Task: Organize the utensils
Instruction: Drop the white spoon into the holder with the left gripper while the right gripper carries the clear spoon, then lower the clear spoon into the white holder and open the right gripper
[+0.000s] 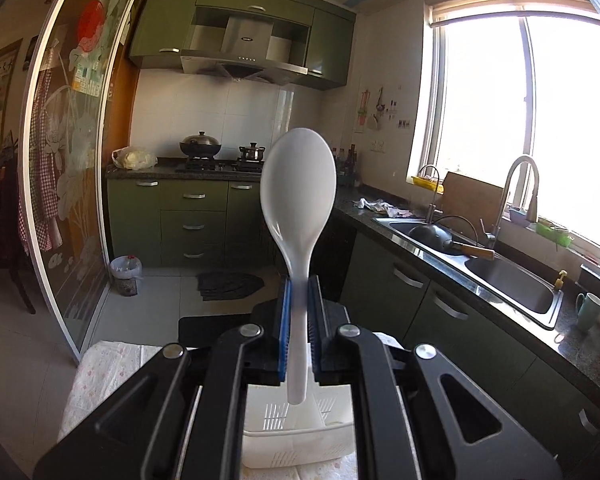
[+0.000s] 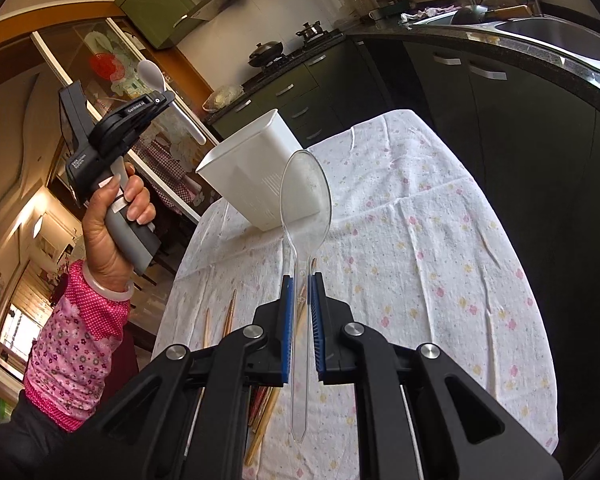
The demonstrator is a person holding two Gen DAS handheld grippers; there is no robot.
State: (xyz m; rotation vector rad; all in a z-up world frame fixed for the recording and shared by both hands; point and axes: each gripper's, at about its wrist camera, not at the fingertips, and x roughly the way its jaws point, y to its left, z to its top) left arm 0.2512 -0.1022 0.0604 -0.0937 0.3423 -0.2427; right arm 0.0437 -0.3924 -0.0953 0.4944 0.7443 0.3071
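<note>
While clamped upright, white spoon (image 1: 298,184) fills left gripper (image 1: 299,280).

The left gripper (image 1: 299,284) is raised and level, its fingers (image 1: 284,320) clamped close together. The left hand (image 2: 114,224) grips its handle, wrist upright. The right gripper (image 2: 299,284) tilts downward, its fingers (image 2: 287,320) likewise pinched narrow.

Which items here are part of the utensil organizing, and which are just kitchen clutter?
Part of the job:
white spoon, held in the left gripper
clear spoon, held in the right gripper
white utensil holder
chopsticks on the tablecloth

Just lying about:
wok and pot on the stove
mug
trash bin
</note>
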